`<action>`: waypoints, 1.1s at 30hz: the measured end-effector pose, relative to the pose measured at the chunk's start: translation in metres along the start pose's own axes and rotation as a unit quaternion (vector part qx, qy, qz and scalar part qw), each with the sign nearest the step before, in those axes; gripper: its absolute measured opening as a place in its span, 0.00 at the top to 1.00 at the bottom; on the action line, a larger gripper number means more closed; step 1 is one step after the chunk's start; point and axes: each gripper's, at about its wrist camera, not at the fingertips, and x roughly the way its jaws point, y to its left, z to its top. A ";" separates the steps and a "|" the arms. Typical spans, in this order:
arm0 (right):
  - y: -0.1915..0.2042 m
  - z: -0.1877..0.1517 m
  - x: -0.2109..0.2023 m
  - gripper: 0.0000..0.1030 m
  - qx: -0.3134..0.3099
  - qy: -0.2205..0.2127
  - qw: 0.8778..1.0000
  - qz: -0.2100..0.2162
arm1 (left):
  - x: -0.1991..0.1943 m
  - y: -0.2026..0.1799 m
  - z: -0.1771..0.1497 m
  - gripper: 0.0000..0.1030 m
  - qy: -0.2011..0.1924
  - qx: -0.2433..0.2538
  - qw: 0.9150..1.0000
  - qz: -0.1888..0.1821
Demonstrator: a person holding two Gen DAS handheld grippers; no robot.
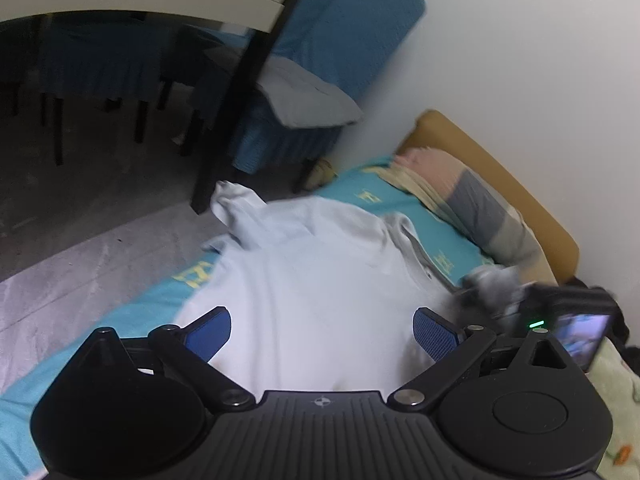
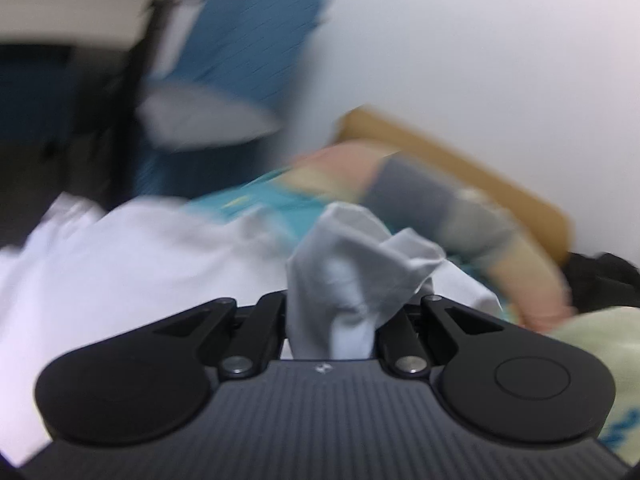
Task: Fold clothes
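Left gripper (image 1: 322,330): I hold it wide apart, empty — shirt (image 1: 320,272) just ahead.
Right gripper (image 2: 332,320): clamped on bunched shirt cloth.
Risk: loose bunch slips — fold skews.

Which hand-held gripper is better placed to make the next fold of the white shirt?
Right. The right hand-held gripper already pinches a bunch of the white shirt; the left hand-held gripper hangs open above it, holding nothing.

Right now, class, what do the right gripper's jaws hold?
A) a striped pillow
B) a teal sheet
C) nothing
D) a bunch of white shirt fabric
D: in the right wrist view the right gripper has its jaws closed on a bunched fold of the white shirt.
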 end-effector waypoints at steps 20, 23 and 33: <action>-0.108 -0.075 -0.233 0.13 0.321 0.022 0.944 0.072 | -0.008 -0.029 -0.040 0.14 0.079 0.088 0.990 -0.079; -0.125 -0.100 -0.286 0.13 0.366 0.006 0.928 0.063 | -0.018 -0.049 -0.068 0.17 0.128 0.138 0.975 -0.117; -0.147 -0.146 -0.326 0.13 0.390 -0.008 0.920 0.044 | -0.050 -0.086 -0.179 0.37 0.296 0.250 0.907 -0.165</action>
